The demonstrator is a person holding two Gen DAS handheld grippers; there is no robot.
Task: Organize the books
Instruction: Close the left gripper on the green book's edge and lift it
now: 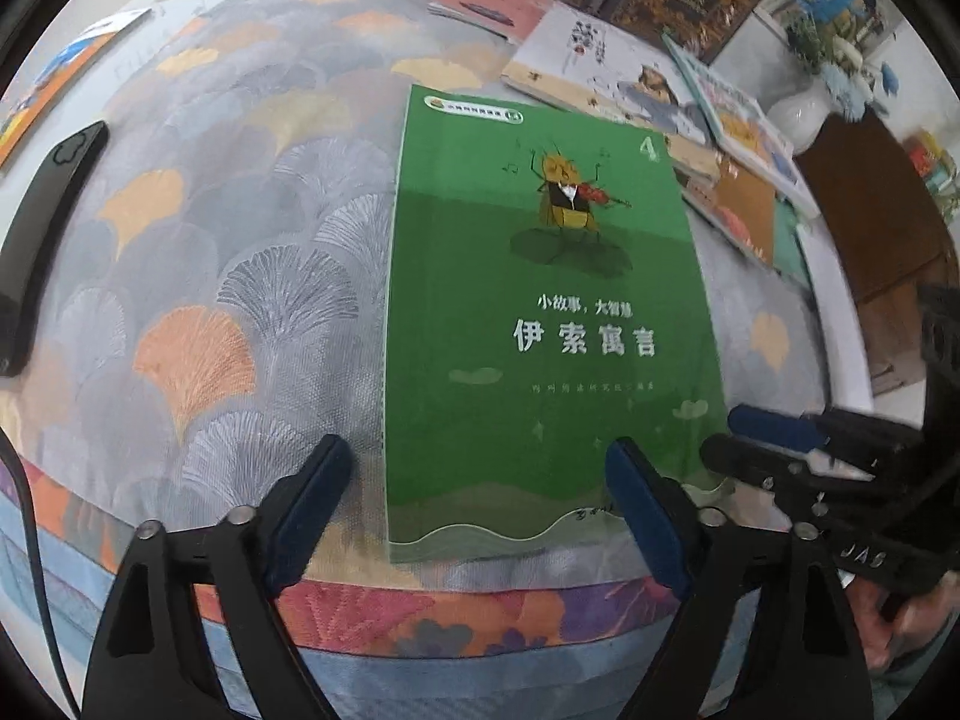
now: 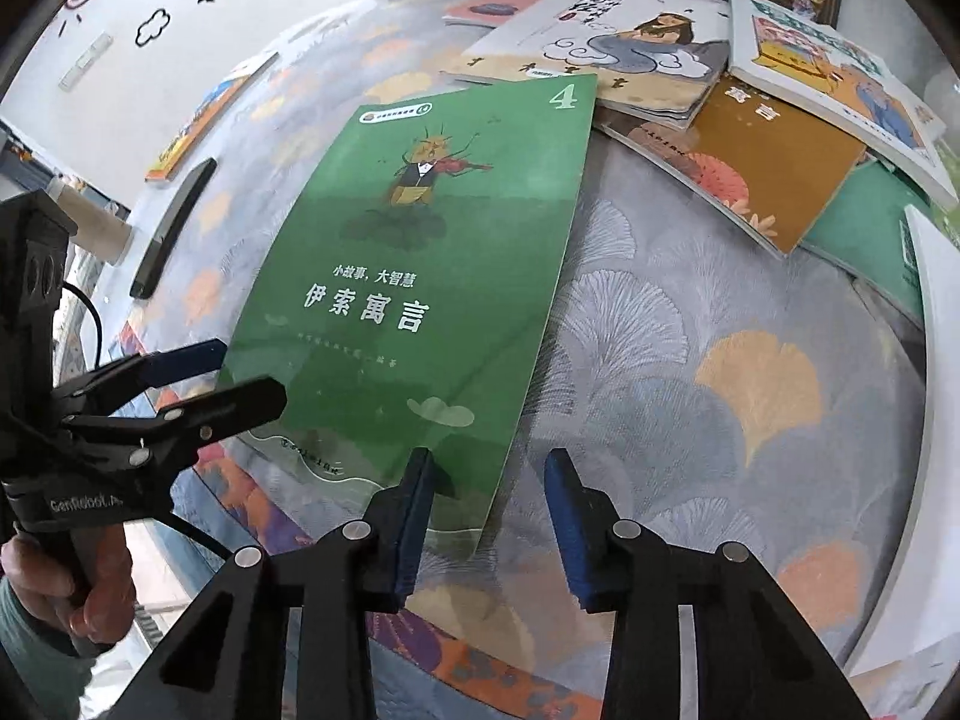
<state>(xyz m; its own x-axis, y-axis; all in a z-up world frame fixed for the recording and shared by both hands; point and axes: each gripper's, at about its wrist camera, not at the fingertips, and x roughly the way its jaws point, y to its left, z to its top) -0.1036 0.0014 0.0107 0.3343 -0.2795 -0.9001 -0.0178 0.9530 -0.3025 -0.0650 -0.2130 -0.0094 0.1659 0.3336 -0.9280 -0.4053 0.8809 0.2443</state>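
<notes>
1. A green book (image 1: 540, 324) is seen lying flat on a tablecloth (image 1: 228, 276) patterned with ginkgo leaves.
2. The left gripper (image 1: 480, 504) is held open over the book's near edge, its pads clear of the cover.
3. The right gripper (image 1: 750, 438) is seen at the book's right corner.
4. More books (image 1: 606, 66) are scattered beyond.
</notes>
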